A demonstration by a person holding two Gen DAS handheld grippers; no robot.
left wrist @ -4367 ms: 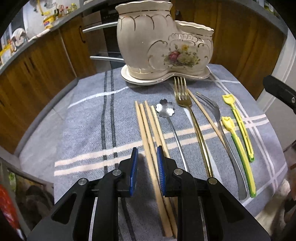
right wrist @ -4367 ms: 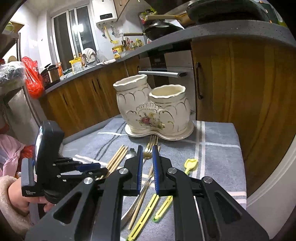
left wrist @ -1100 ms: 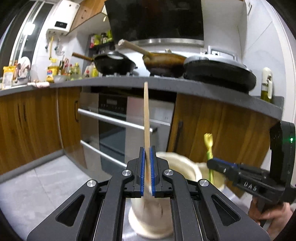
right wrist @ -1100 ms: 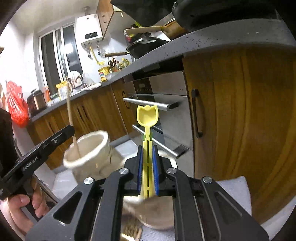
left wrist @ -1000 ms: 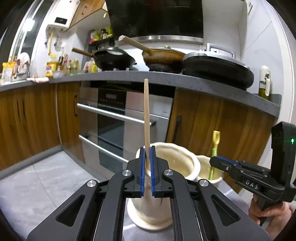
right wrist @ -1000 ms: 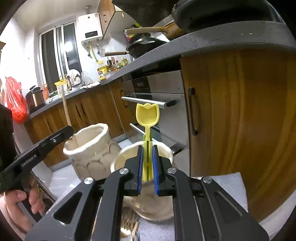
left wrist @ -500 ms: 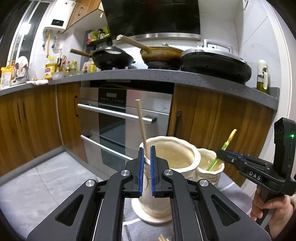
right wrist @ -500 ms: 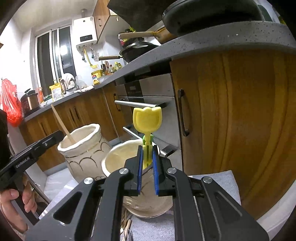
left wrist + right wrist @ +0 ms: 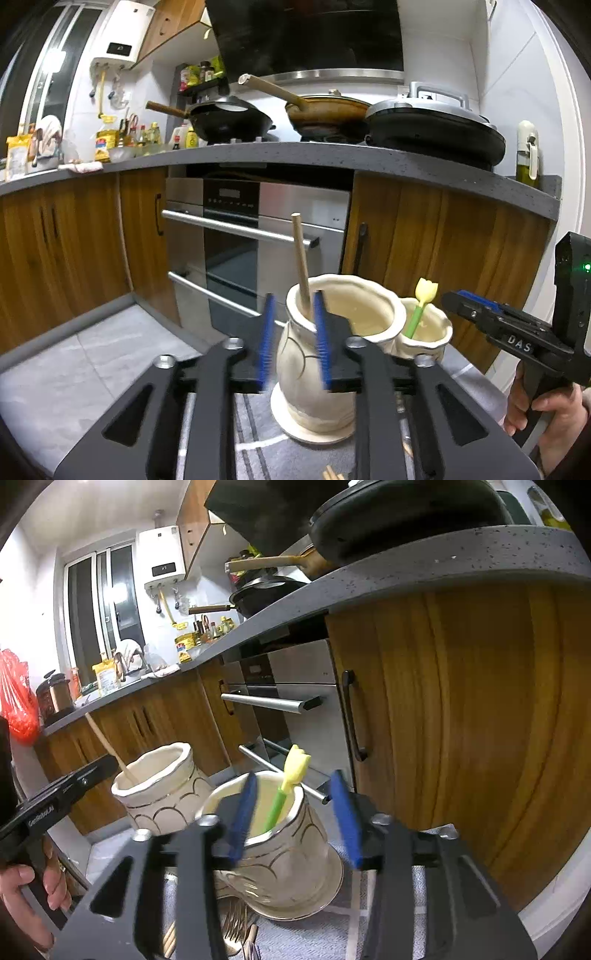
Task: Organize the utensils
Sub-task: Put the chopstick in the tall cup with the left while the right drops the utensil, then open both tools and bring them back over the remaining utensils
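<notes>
On the left, the left gripper (image 9: 293, 338) is opening: its blue pads stand apart with motion blur on them, and nothing is pressed between them. A second ago those pads were clamped on the pale wooden chopstick (image 9: 301, 273); now the chopstick stands on its own, leaning against the rim of the taller cup of the cream ceramic 2-cup utensil holder with gold trim (image 9: 369, 325). So 1 chopstick is delivered.

In the middle sits the holder itself, on its matching saucer on the grey striped cloth (image 9: 255, 435). The chopstick is in the taller, left cup; the shorter cup just beside it takes the other utensil.

To the right, the right gripper (image 9: 293, 814) is also opening, its blue pads spread wide and blurred. The yellow tulip-topped plastic pick with a green stem (image 9: 286, 790), which it held upright half a second ago, now rests tilted inside the shorter cup, free of both pads though it shows between them. The person's hand (image 9: 546, 410) grips that tool's handle.

Both releases look clean, so 2 items are stowed. More chopsticks (image 9: 332, 474) and metal forks (image 9: 236, 923) lie on the cloth below, so most of the sorting is likely ahead.
</notes>
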